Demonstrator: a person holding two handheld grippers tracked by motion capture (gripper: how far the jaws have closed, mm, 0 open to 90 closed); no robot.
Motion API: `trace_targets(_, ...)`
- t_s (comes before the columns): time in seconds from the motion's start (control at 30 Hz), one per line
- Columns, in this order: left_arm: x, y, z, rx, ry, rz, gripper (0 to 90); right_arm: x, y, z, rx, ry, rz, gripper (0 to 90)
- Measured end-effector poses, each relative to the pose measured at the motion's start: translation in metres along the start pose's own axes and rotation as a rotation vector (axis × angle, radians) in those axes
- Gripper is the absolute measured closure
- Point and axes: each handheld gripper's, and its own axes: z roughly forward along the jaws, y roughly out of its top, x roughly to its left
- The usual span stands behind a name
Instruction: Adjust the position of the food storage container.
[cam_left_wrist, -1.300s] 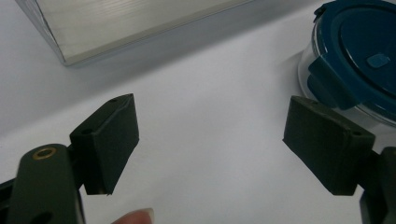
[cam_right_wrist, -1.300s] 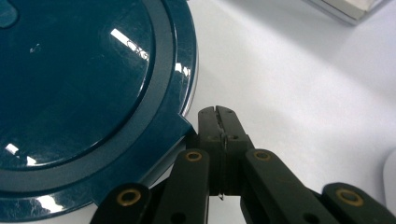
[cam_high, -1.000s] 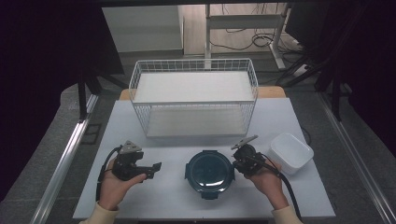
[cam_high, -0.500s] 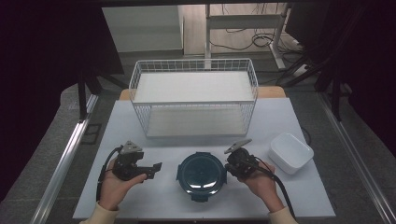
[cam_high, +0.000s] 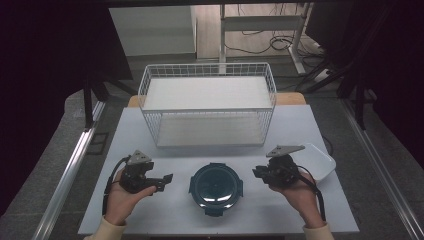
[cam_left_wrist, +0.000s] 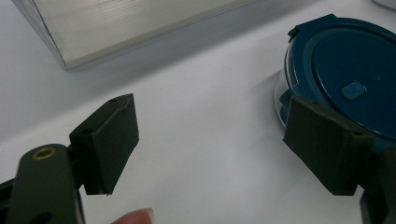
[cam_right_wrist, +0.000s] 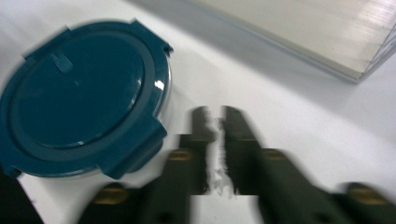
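High view: round dark-blue lidded plastic container (cam_high: 215, 186) on white counter (cam_high: 300, 125), between left gripper (cam_high: 159, 181), jaws wide, and right gripper (cam_high: 260, 174), jaws narrowly apart, just opening, holding nothing.

Each hand holds a black gripper. The left gripper (cam_high: 167, 177) has a chunky black body with a small grey three-cornered plate (cam_high: 140, 158) on top. The right gripper (cam_high: 257, 173) has the same kind of grey plate (cam_high: 285, 149) on top. A thin black cable (cam_high: 111, 175) loops out beside the left plate, and another black cable (cam_high: 314, 187) runs back from the right plate. Up close, the left gripper's fingers (cam_left_wrist: 109, 140) are flat, dark blocks with tiny screw holes. A round brass-coloured ring (cam_left_wrist: 44, 152) sits just below them. The person wears pale cream sleeves (cam_high: 107, 231).
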Motion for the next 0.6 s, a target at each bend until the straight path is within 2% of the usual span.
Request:
trace_targets(0.03, 0.001, 0.000, -0.001, -0.003, 0.002, -0.005, 17.9, -0.001, 0.000, 0.000, -0.016, 0.010, 0.009, 50.5)
trace_targets(0.07, 0.002, 0.000, -0.001, -0.004, 0.000, -0.009, 17.9, -0.001, 0.000, 0.000, -0.033, 0.017, 0.021, 44.0)
trace_targets(0.2, 0.006, 0.000, -0.005, -0.012, 0.007, -0.020, 17.9, -0.002, -0.003, -0.001, -0.069, 0.037, 0.053, 30.8)
trace_targets(0.3, 0.003, 0.001, -0.007, -0.017, 0.007, -0.017, 17.9, -0.004, -0.006, -0.002, -0.077, 0.046, 0.065, 27.1)
trace_targets(0.6, -0.003, 0.003, -0.007, -0.021, 0.007, 0.000, 17.9, -0.004, -0.011, -0.006, -0.070, 0.040, 0.054, 26.1)
